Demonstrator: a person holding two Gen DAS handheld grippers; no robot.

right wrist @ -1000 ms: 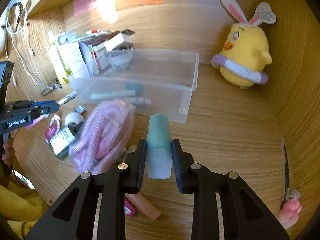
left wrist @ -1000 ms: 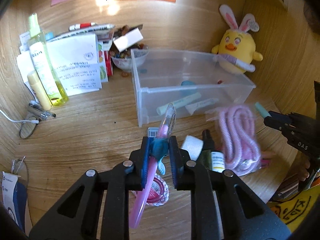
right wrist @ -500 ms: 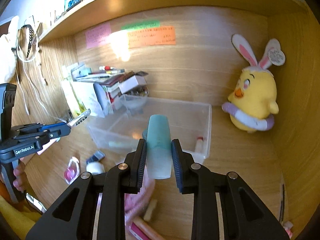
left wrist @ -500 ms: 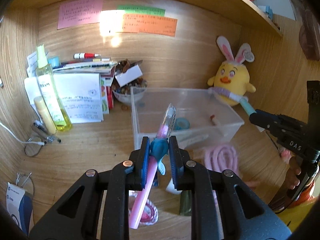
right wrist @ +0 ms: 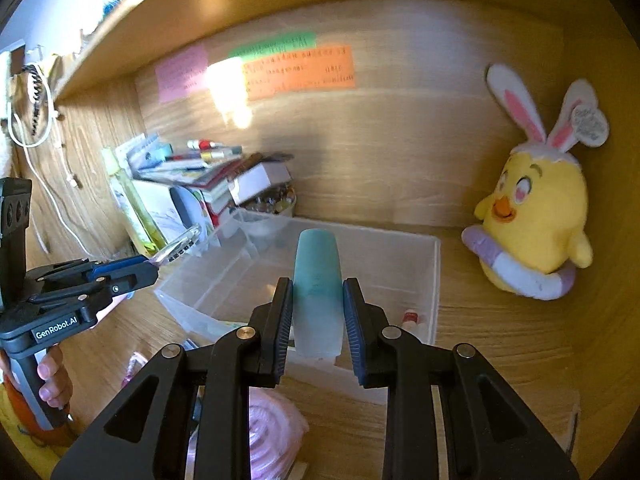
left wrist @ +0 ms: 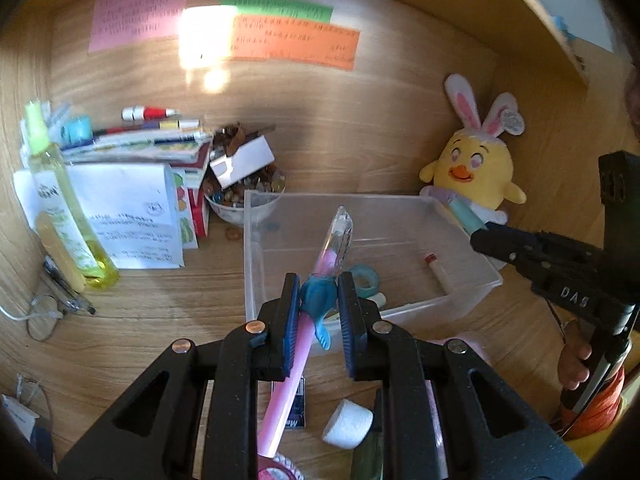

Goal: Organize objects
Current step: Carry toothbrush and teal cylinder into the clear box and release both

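My left gripper point(left wrist: 319, 300) is shut on a pink toothbrush point(left wrist: 294, 360) with a blue figure on its handle and a clear cap over its head. It hangs above the near wall of a clear plastic bin point(left wrist: 251, 264). My right gripper point(right wrist: 318, 312) is shut on a teal and white tube point(right wrist: 316, 276), held over the bin's point(right wrist: 435, 280) near side. In each view the other gripper shows at the edge: the right gripper point(left wrist: 480, 236) with its tube, the left gripper point(right wrist: 148, 270) with the capped toothbrush. A teal tape roll point(left wrist: 365, 276) and a small red-capped stick point(left wrist: 438, 274) lie in the bin.
A yellow chick plush point(right wrist: 536, 208) sits right of the bin. At the back left stand a yellow bottle point(left wrist: 64, 216), stacked books point(left wrist: 140, 144) and a bowl of beads point(left wrist: 240, 196). A pink coiled cord point(right wrist: 264, 440) and a white roll point(left wrist: 348, 424) lie on the desk below the grippers.
Both grippers have risen with their objects and come over the bin's near side. The desk clutter has dropped low in both views, and more of the back wall shows.
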